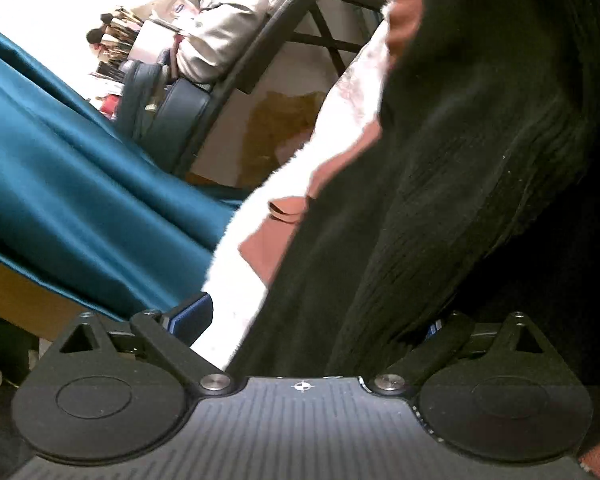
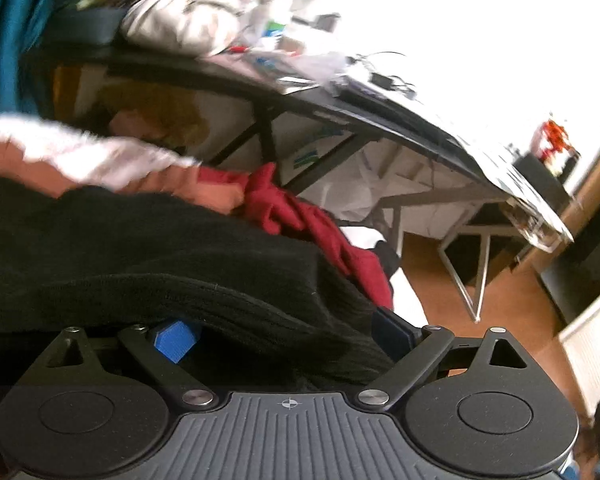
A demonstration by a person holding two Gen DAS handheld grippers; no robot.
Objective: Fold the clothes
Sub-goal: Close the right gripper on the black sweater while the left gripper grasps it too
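- The black knit garment (image 1: 440, 184) is the landmark: a ribbed, dark piece lying in heavy folds, and it fills most of the near field in both wrist views.
- The left hand-held gripper (image 1: 320, 320) has its fingers spread wide; the black knit garment drapes across the gap and hides the right finger, while the blue-padded left finger (image 1: 192, 316) stands clear of the cloth. Nothing is pinched that I can see.
- The right hand-held gripper (image 2: 284, 334) is also spread wide, with a fold of the black knit garment lying loose between the blue pads (image 2: 176, 340), not squeezed.
- A salmon-pink cloth (image 1: 276, 232) and a white fluffy fabric (image 1: 340, 120) lie just beyond the black knit garment, touching its edge.
- A red garment (image 2: 300, 216) is crumpled against the far side of the black knit garment.
- Teal satin fabric (image 1: 68, 168) hangs to the left of the black knit garment.
- Behind the black knit garment stands a cluttered surface (image 2: 380, 108) on metal legs, over a brown floor (image 2: 432, 280).
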